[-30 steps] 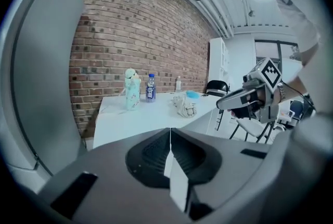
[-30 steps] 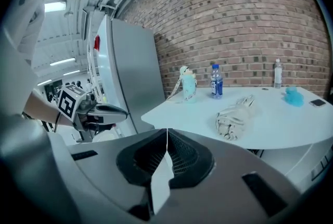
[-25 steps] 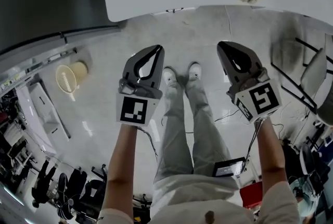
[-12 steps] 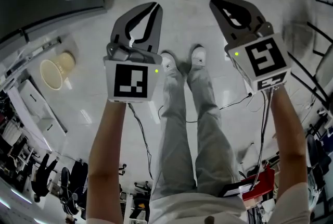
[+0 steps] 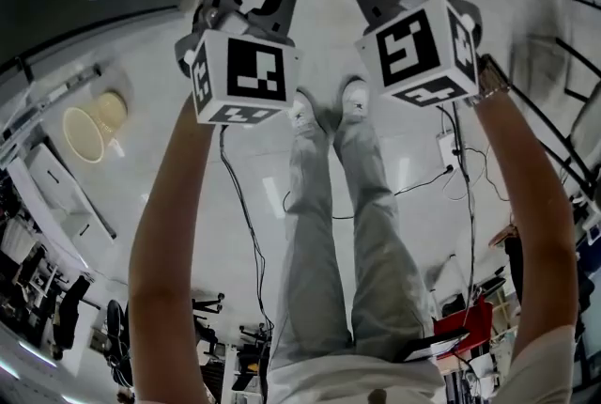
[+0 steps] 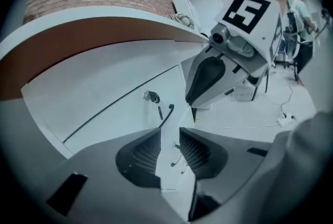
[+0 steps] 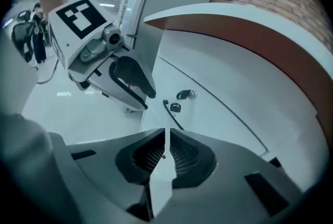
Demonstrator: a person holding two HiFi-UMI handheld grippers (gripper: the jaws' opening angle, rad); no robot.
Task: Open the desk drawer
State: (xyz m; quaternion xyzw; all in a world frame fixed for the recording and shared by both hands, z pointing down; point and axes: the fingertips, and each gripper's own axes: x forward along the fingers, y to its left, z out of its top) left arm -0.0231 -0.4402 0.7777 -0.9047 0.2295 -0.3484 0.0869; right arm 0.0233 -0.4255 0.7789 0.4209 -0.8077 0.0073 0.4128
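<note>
Left gripper [image 6: 169, 147] just opening, empty; right gripper [image 7: 165, 140] closed. Thin handle [image 6: 166, 116] at 12 o'clock, so the pads could perhaps slip off.

White desk drawer [image 6: 112, 94], shut, black handle [image 6: 167, 114], keyed lock [image 6: 150, 96]

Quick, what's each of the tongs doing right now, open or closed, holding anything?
Left tongs: open, jaws have just been opening, nothing between them.
Right tongs: shut, empty.
</note>
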